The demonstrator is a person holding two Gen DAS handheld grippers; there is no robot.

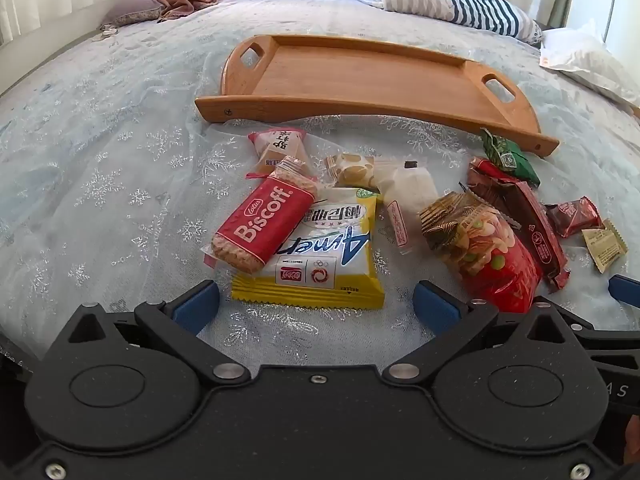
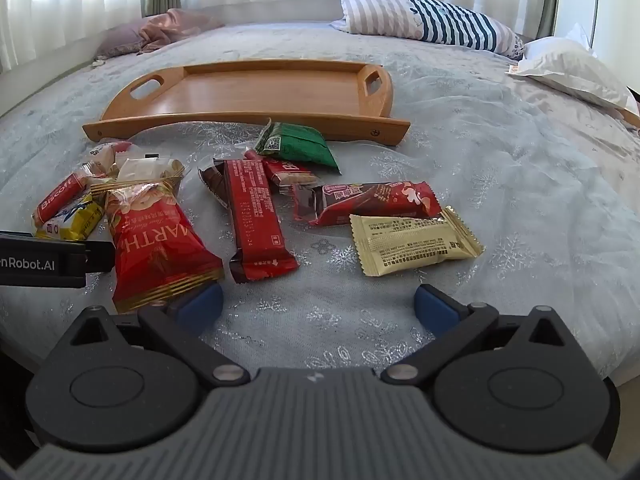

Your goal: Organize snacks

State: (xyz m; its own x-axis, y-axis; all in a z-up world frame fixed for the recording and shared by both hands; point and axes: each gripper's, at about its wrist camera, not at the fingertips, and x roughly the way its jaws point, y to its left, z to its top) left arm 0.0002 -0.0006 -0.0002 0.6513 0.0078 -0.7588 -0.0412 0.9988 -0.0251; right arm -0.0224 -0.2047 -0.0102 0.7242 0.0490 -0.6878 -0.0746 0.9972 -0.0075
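The left claw (image 1: 316,306) hangs over the bed with its blue-padded fingers spread wide and nothing between them; the right claw (image 2: 318,306) is likewise wide open and empty, tilted down toward the bedspread. Both hover just short of a scatter of wrapped snacks lying on the pale blue snowflake-patterned bedspread (image 2: 500,168).

Just ahead of the left claw lies a yellow and white flat snack packet (image 1: 320,256), and a red Biscoff biscuit pack (image 1: 262,224) rests tilted across its left corner. Beyond them sit a small pink-edged cake wrapper (image 1: 278,150), a cream nougat-style sweet (image 1: 354,170) and a clear white-filled wrapper (image 1: 408,190). To the right is a red and gold bag of mixed nuts (image 2: 154,236), which in the right wrist view lies just beside that claw's left finger.

Ahead of the right claw lie a long red and brown bar wrapper (image 2: 256,220), a dark red chocolate bar wrapper (image 2: 372,202) and, touching its near edge, a pale gold foil packet (image 2: 412,240). Farther back are a small red wrapper (image 2: 292,174) and a green foil packet (image 2: 296,146), the latter just beside the tray.

The empty rectangular wooden tray with cut-out handles (image 2: 248,92) rests on the bed behind all the snacks. A striped pillow (image 2: 428,20) and a white pillow (image 2: 568,68) lie near the curtained window.
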